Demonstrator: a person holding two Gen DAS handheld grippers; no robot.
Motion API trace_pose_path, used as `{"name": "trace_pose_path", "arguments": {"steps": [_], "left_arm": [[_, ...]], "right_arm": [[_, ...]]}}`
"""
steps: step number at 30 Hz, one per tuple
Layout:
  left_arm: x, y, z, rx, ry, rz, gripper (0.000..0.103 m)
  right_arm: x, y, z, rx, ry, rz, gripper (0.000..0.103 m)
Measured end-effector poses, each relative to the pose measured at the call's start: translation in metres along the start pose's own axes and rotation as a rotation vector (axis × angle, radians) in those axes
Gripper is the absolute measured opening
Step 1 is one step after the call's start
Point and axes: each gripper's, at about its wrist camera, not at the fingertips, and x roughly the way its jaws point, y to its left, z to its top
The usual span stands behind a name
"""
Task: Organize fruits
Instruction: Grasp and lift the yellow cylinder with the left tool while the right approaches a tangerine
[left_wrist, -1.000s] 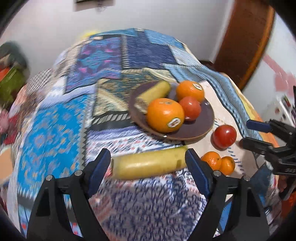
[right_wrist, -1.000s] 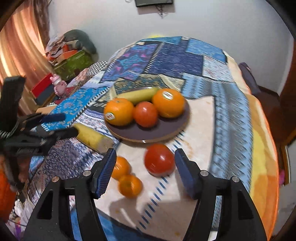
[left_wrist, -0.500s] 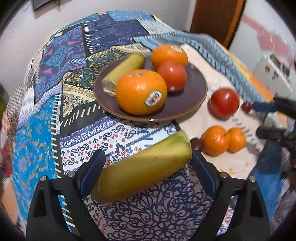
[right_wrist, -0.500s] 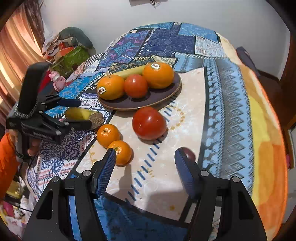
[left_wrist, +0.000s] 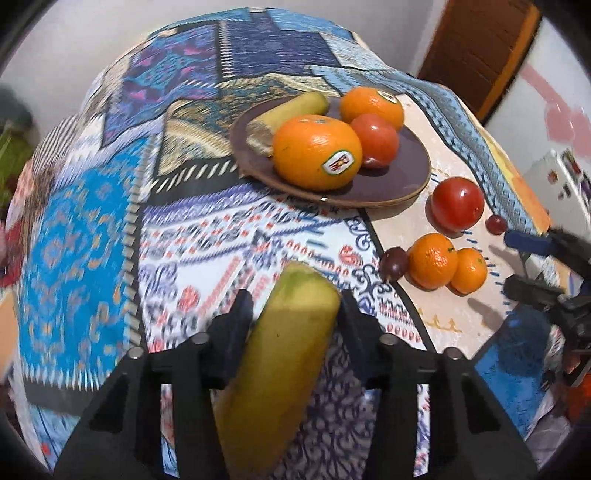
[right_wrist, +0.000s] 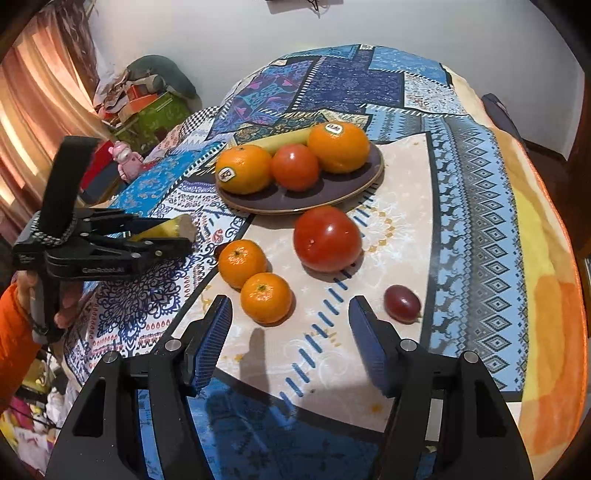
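Two grippers over a patchwork tablecloth (right_wrist: 476, 155) near pink curtains (right_wrist: 33, 122): left gripper (left_wrist: 295, 314) fingers clamped on banana (left_wrist: 284, 354), right gripper (right_wrist: 290, 314) fingers apart

Colour and pattern record, fruit on patchwork cloth

Banana piece (left_wrist: 288, 350): yellow-green. Plate (right_wrist: 343, 188): dark purple-brown, tan rim. Oranges (left_wrist: 317, 151): bright orange, white-red-green sticker. Tomato (right_wrist: 327, 238): glossy red. Mandarins (right_wrist: 266, 297): orange, green stem dots. Grape (right_wrist: 402, 299): dark red-purple. Cloth (right_wrist: 354, 81): blue, navy, white patchwork; beige panel with blue dashes; orange-yellow border. Right gripper (right_wrist: 290, 332): black, blue ribbed pads.
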Motion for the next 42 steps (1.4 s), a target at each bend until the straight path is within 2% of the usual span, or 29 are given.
{"name": "trace_pose_path", "arguments": {"steps": [2, 5, 9, 11, 13, 16, 19, 21, 23, 27, 34, 42], "left_arm": [[-0.006, 0.005, -0.004, -0.06, 0.002, 0.009, 0.038], [-0.013, 0.012, -0.009, -0.137, 0.0, 0.014, 0.037], [-0.029, 0.006, -0.017, -0.101, -0.03, 0.048, 0.038], [-0.035, 0.003, -0.02, -0.077, -0.039, 0.045, 0.046], [-0.038, 0.002, -0.025, -0.06, -0.048, 0.062, 0.05], [-0.033, 0.002, -0.031, -0.046, -0.023, 0.07, 0.05], [-0.021, 0.005, -0.039, -0.069, 0.003, 0.045, 0.05], [-0.02, 0.005, -0.044, -0.089, -0.021, 0.039, 0.05], [-0.021, 0.006, -0.047, -0.109, -0.04, 0.015, 0.039], [-0.022, 0.001, -0.049, -0.107, -0.064, 0.031, 0.039], [-0.032, 0.0, -0.043, -0.118, -0.095, 0.044, 0.039], [-0.048, -0.012, -0.022, -0.077, -0.159, 0.035, 0.039]], "right_arm": [[0.002, 0.003, -0.001, 0.0, 0.0, 0.004, 0.062], [0.003, 0.006, 0.0, -0.001, 0.002, 0.015, 0.062], [0.005, 0.01, 0.001, -0.014, 0.001, 0.019, 0.062], [0.008, 0.011, 0.002, -0.018, 0.004, 0.019, 0.062], [0.014, 0.011, 0.002, -0.015, 0.011, 0.017, 0.062], [0.023, 0.012, 0.002, -0.014, 0.026, 0.015, 0.06], [0.03, 0.014, 0.002, -0.02, 0.037, 0.008, 0.054], [0.032, 0.015, 0.002, -0.033, 0.03, -0.005, 0.053], [0.032, 0.016, 0.002, -0.042, 0.028, -0.01, 0.05], [0.032, 0.017, 0.003, -0.057, 0.034, -0.014, 0.033], [0.023, 0.014, 0.003, -0.051, 0.015, -0.001, 0.033], [0.008, 0.012, 0.017, -0.043, -0.04, -0.009, 0.033]]}}
